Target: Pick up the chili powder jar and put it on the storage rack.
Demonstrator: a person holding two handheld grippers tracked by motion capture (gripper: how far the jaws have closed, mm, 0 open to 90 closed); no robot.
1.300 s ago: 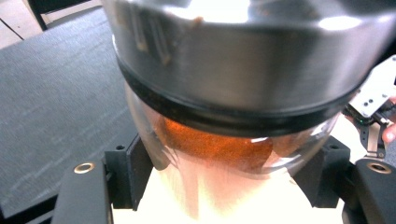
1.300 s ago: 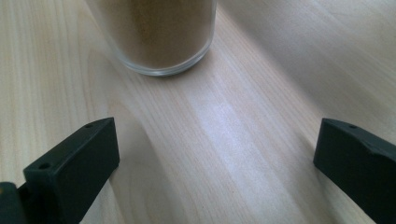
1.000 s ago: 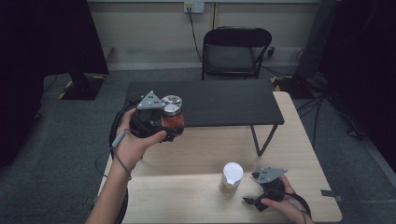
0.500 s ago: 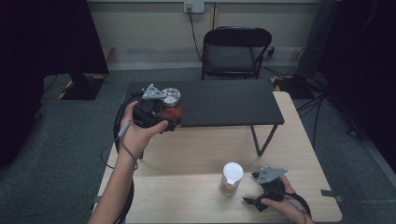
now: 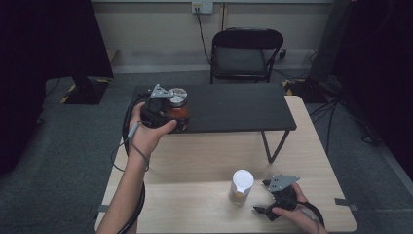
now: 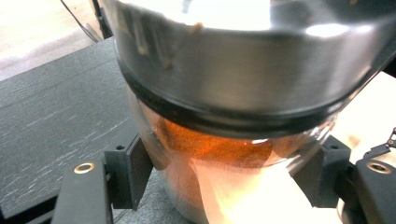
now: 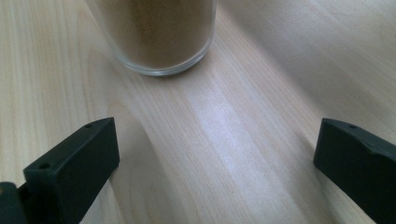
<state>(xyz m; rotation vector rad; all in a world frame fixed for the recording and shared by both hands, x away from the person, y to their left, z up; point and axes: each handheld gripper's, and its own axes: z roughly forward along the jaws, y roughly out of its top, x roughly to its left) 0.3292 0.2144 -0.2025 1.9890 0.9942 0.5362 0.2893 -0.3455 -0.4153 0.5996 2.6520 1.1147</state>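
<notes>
Left gripper pinching a glass jar of red powder tight round its sides, over the black bench's front left edge to set it down; right gripper resting, jaws spread, beside the white-lidded brown powder jar near the wooden table's front edge.

obstacle: white-lidded jar beside right gripper | free: bare table between hands

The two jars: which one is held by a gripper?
The jar with the metal lid and red-orange powder, clamped in the left gripper at the black shelf. The white-lidded jar stands free on the table, beside the open right gripper.
</notes>
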